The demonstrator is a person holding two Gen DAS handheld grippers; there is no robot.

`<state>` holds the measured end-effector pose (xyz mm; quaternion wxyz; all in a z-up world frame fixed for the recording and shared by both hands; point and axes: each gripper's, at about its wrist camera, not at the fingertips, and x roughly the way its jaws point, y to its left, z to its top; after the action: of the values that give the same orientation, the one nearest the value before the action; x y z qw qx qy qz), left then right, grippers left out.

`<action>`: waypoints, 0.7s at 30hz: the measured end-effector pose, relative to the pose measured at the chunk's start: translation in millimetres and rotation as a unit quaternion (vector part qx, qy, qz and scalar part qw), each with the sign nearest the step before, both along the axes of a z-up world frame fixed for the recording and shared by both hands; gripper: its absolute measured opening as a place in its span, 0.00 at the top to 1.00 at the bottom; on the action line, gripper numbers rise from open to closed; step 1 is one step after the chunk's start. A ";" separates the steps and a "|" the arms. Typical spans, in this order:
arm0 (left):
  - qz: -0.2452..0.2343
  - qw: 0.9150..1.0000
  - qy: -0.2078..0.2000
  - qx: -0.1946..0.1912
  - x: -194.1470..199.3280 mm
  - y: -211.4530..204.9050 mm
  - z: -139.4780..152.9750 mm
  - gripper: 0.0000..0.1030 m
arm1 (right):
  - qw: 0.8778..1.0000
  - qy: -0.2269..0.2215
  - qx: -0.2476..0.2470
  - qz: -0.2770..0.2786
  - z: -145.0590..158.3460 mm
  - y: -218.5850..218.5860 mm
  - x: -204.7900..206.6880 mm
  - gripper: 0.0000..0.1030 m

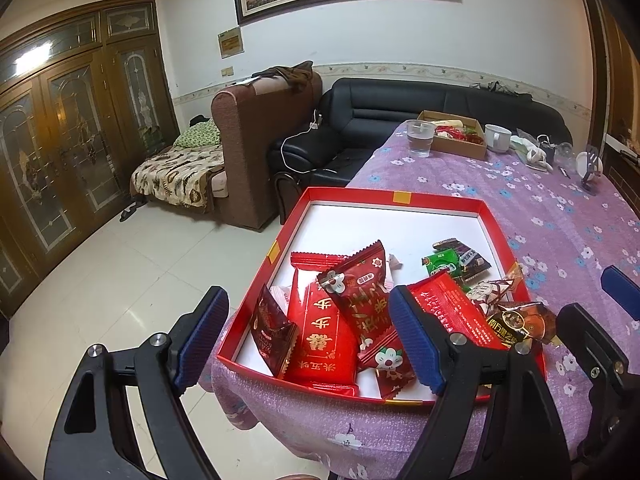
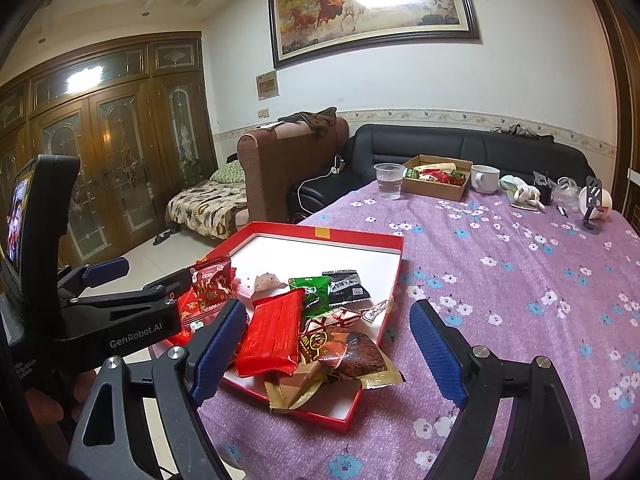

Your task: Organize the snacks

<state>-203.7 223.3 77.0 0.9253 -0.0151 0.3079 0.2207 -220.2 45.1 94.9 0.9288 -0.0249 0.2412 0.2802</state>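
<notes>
Snack packets piled in the near half of a red tray [image 1: 394, 196] at the near left corner of the desk [image 2: 520, 280], far half of the tray bare white. Long red packet [image 2: 274, 334] lies with its long axis running away from the camera, just ahead of the right gripper [image 2: 328, 354], towards its left finger; brown packet [image 2: 360, 356] sits between the fingers' line, overhanging the tray's near rim. Right gripper open, nothing held. Left gripper [image 1: 308, 342] also open and empty, hovering over the tray's near left corner, dark red packets [image 1: 360, 300] right ahead. Judging by this, either hand can reach; right is nearer the red and brown packets. Desk edge drops to floor on the left; open purple cloth to the right. Cardboard box [image 2: 436, 178], plastic cup [image 2: 389, 181] and mug [image 2: 484, 178] well apart at the far end.
</notes>
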 end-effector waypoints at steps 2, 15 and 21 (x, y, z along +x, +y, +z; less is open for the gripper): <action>0.000 1.000 0.000 0.000 -0.5 0.3 -0.2 0.20 | 1.000 0.000 -0.001 0.001 -0.1 0.3 0.0 0.17; 0.000 1.000 0.001 0.001 -2.0 0.5 -1.0 0.20 | 1.000 -0.001 0.000 0.002 -1.2 0.4 -1.6 0.17; 0.001 1.000 0.002 0.000 -4.3 1.3 -3.4 0.19 | 1.000 -0.001 0.000 0.003 -1.5 0.4 -1.7 0.17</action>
<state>-208.1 224.6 73.6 0.9246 -0.0146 0.3096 0.2215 -221.9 45.5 93.4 0.9284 -0.0258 0.2396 0.2828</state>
